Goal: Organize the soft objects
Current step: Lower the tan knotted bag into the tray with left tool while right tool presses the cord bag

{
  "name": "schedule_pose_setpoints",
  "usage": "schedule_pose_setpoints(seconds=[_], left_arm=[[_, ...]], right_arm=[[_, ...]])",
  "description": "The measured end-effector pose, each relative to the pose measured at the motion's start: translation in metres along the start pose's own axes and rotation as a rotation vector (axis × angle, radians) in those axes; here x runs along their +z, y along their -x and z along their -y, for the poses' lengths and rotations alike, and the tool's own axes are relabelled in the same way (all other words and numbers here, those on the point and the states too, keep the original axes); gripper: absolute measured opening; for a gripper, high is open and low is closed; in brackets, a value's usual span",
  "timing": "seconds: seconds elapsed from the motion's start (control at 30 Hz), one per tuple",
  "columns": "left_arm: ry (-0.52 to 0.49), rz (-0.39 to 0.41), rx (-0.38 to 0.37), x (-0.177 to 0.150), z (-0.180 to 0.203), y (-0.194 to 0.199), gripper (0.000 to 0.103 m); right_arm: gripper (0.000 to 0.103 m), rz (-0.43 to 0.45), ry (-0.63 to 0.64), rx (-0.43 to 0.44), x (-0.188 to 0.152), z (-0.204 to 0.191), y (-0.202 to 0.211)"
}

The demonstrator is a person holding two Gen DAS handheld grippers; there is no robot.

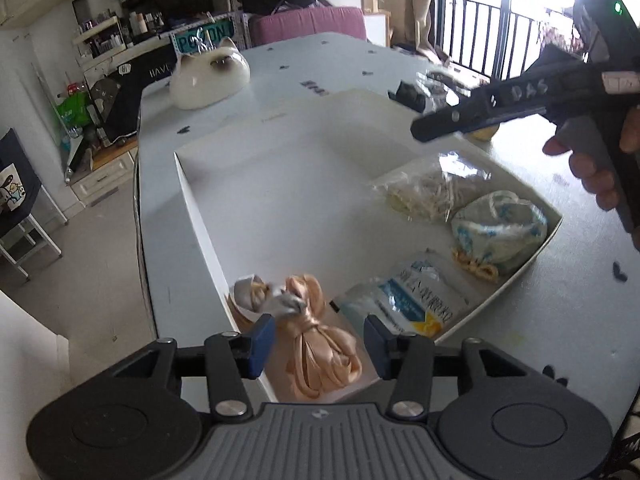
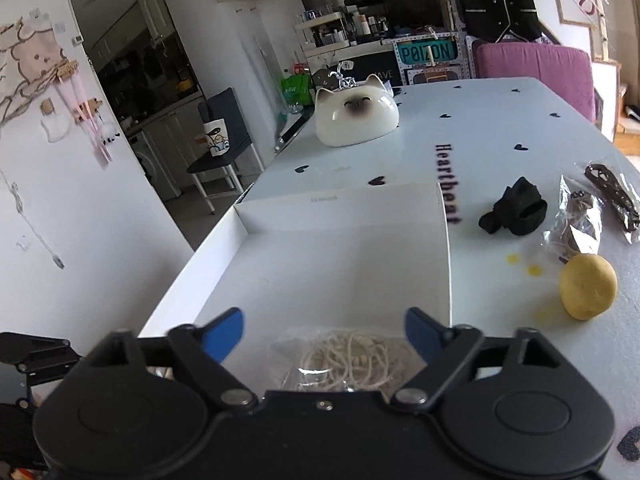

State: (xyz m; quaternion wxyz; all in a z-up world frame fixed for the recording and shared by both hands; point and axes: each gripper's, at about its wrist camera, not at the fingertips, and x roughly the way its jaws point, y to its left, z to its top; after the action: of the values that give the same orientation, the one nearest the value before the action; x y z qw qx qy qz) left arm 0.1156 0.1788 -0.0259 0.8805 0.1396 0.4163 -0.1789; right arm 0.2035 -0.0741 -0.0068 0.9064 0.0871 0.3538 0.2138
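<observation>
Peach satin ribbon bundle [image 1: 320, 344] lies directly ahead of and below the left gripper [image 1: 320, 340], framed between its two blue-padded fingers [image 1: 262, 344], which stand wide apart and hold nothing. The bundle is tied at a waist; its long axis runs roughly along the gripper's forward line, slightly angled, so a closing pinch would cross the narrow tied part. It sits in the near corner of the white cardboard box [image 1: 200, 216], touching a small grey-and-tan fabric piece [image 1: 260, 294] just ahead-left of the fingers. The left gripper is clearly the nearer one to this bundle. The right gripper [image 2: 324, 334] hovers over the box's other side, fingers also spread wide and empty, with a clear bag of cream cord [image 2: 348, 360] right beneath and between them. Count inside the box: one ribbon bundle, one grey fabric piece, one printed sachet pack [image 1: 404, 296], one blue-patterned cloth ball [image 1: 500, 228], one bag of cord. Outside, ahead-right of the right gripper on the table [image 2: 500, 128]: one yellow sponge ball [image 2: 588, 286], one black fabric bundle [image 2: 514, 212], one clear bag with brown contents [image 2: 576, 220], one dark cord packet [image 2: 612, 200]. Judgement: four soft items remain to be boxed, all nearer the right gripper. One ceramic cat [image 2: 356, 116] stands far ahead.
</observation>
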Motion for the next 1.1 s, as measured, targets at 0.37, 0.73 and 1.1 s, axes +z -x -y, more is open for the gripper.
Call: schedule_pose_setpoints(seconds=[0.37,0.73,1.1], left_arm=[[0.053,0.06,-0.002,0.011,-0.001,0.008,0.029],[0.061,-0.077,0.058,0.0,-0.003,-0.017,0.024],[0.1,-0.021,0.037,0.003,0.002,0.0,0.024]], right_arm=[[0.044,-0.153,0.17,-0.088,-0.014,-0.02,-0.036],[0.046,-0.113,0.182,-0.096,-0.014,-0.013,-0.051],[0.045,-0.072,0.07,-0.017,-0.002,-0.003,-0.002]])
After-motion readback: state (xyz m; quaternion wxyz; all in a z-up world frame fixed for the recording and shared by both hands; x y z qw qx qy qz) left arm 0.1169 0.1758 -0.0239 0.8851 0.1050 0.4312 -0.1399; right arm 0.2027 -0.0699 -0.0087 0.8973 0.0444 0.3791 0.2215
